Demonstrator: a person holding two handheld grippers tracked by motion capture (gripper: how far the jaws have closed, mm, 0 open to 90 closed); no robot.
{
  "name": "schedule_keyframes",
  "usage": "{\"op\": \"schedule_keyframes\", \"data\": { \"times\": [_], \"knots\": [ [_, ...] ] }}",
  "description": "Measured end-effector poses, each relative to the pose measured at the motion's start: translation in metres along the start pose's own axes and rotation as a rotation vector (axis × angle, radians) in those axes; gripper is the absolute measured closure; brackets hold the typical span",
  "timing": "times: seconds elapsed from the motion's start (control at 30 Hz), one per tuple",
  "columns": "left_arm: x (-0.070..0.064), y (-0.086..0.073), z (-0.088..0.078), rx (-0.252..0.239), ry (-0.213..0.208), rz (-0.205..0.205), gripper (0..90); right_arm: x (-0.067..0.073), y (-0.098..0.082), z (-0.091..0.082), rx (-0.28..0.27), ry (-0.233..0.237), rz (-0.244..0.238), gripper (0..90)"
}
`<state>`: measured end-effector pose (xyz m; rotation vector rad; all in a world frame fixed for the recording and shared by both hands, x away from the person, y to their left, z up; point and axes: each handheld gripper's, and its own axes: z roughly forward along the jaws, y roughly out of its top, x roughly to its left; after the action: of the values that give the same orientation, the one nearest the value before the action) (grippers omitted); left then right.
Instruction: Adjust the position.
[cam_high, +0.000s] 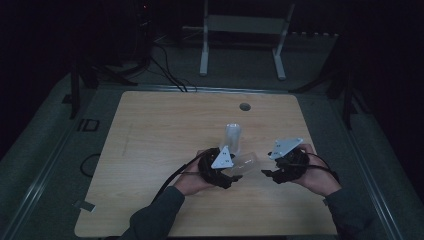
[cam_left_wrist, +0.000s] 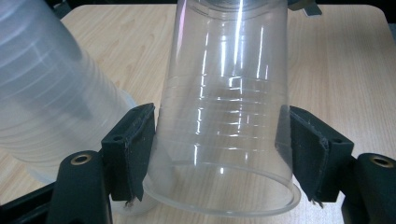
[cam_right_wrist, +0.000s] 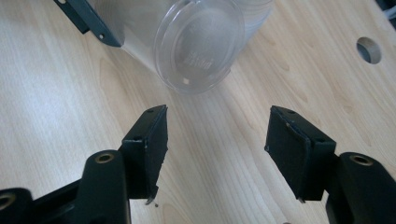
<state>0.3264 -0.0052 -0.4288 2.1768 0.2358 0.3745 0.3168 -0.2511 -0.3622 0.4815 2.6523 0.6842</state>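
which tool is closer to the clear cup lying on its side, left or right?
Left. The left tool has its jaws around the clear cup near the rim, pads on its walls. The right tool is open, facing the cup's base, not touching.

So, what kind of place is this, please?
Probably a lab or recording room, kept dark. A bare wooden table with a cable hole stands on grey floor, cables trail behind it, and a white metal frame stands at the back.
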Motion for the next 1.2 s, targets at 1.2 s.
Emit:
{"op": "schedule_keyframes", "data": {
  "times": [1.2],
  "knots": [
    [-0.014,-0.002,0.01,0.102,-0.027,0.118,29.7,0.007,0.024,0.018,0.222,0.138,-0.168,37.1]
  ]
}}
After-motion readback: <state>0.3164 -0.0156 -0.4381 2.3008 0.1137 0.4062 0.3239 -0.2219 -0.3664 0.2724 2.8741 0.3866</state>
